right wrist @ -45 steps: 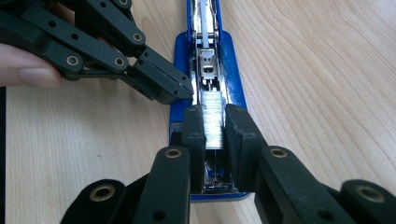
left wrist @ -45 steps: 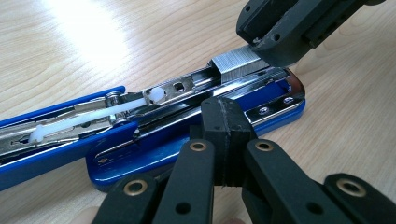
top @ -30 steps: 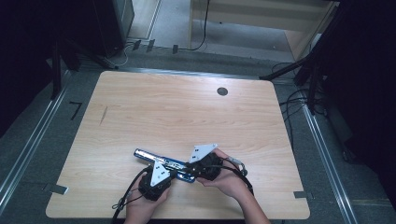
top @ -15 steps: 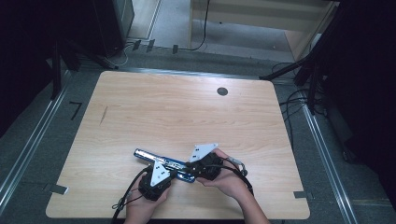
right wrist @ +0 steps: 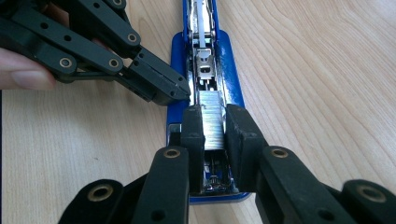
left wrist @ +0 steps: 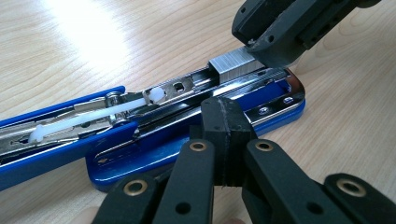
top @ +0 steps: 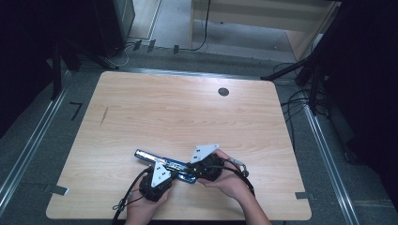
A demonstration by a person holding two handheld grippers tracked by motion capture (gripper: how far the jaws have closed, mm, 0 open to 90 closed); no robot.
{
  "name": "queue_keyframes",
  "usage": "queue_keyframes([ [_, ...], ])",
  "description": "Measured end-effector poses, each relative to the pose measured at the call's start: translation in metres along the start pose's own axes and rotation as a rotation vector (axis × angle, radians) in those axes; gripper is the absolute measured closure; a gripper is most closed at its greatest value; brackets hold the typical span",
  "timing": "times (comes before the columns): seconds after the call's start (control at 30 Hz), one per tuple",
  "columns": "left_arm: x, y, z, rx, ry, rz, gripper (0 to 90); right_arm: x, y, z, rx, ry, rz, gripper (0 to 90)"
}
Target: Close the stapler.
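Nothing has moved: right gripper (right wrist: 215, 123) pinches staples (right wrist: 212, 120) in the near stapler (left wrist: 196, 116); left gripper (left wrist: 224, 116) shut, empty.

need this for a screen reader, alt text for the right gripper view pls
The right gripper holds a strip of staples over the open blue stapler on a wooden table. The left gripper, shut, presses on the stapler's side.

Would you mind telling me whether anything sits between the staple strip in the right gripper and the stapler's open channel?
Nothing visible does: the staple strip sits over the stapler channel, the left gripper beside it.
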State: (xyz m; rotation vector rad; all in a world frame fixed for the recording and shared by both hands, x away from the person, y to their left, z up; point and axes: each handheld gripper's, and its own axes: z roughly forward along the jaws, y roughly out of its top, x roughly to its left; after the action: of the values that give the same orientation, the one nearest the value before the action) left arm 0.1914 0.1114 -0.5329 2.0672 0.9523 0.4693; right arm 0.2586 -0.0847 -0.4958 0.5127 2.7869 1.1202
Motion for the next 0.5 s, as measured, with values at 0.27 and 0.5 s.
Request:
queue_keyframes([
  [0.27, 0.0, 0.0, 0.0, 0.0, 0.0, 0.0, 90.0, 0.0007, 0.0007, 0.0009, -0.004, -0.008, 0.001, 78.3],
  [0.5, -0.0001, 0.0, 0.0, 0.0, 0.001, 0.0, 90.0, 0.001, -0.0002, 0.0009, -0.009, -0.006, 0.009, 78.2],
])
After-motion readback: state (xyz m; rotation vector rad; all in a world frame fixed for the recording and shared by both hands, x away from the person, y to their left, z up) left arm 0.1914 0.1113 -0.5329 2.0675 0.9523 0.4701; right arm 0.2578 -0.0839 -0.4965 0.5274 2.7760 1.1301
